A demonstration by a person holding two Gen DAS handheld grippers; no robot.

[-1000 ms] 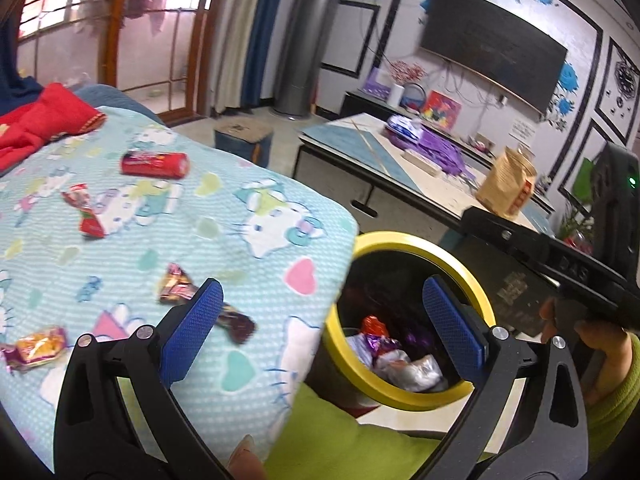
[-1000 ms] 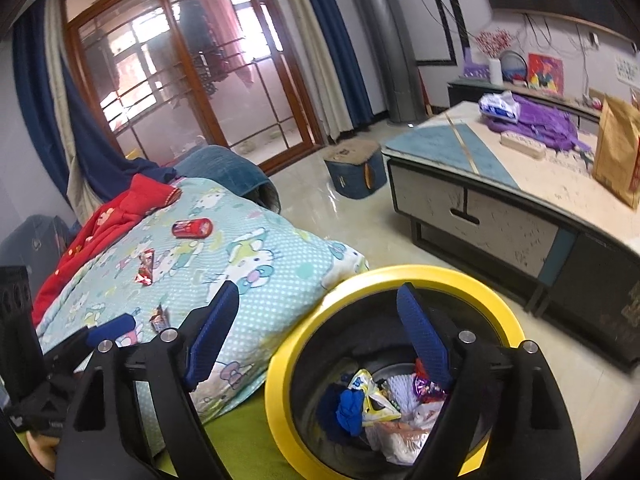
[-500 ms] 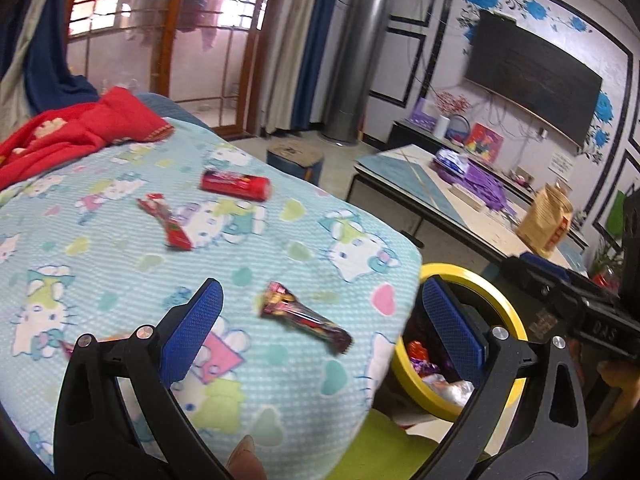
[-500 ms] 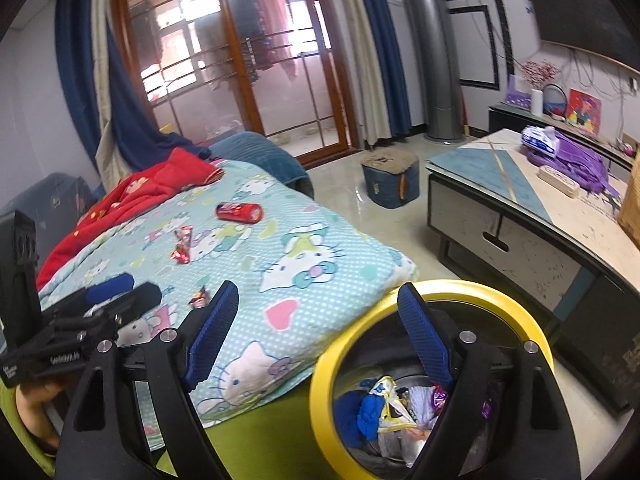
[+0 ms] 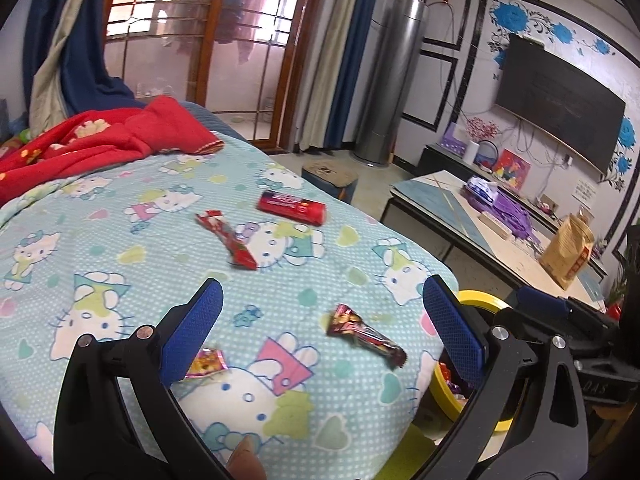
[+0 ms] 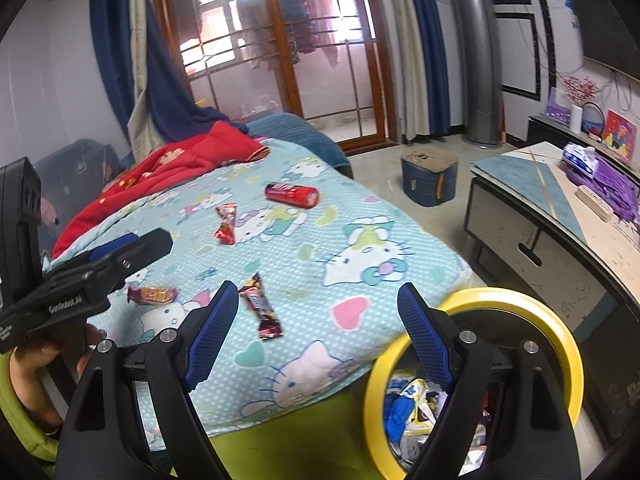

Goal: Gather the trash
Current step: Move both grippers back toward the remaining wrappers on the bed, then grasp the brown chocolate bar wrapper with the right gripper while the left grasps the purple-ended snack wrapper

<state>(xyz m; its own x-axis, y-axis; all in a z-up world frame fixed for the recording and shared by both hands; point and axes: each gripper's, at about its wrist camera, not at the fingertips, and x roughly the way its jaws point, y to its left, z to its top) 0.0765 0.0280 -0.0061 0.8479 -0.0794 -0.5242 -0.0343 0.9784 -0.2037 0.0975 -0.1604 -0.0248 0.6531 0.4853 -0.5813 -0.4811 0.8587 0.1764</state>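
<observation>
On the bed (image 5: 120, 272), four wrappers — one near its front edge (image 5: 366, 335) — await collection beside the partly filled yellow-rimmed bin (image 6: 560, 340), as the left hand-held gripper (image 5: 320, 332) and right hand-held gripper (image 6: 316, 332) gape wide, empty.

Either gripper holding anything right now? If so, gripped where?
Nothing held. Left gripper and right gripper are both open and empty; wrappers lie loose on the blanket.
</observation>
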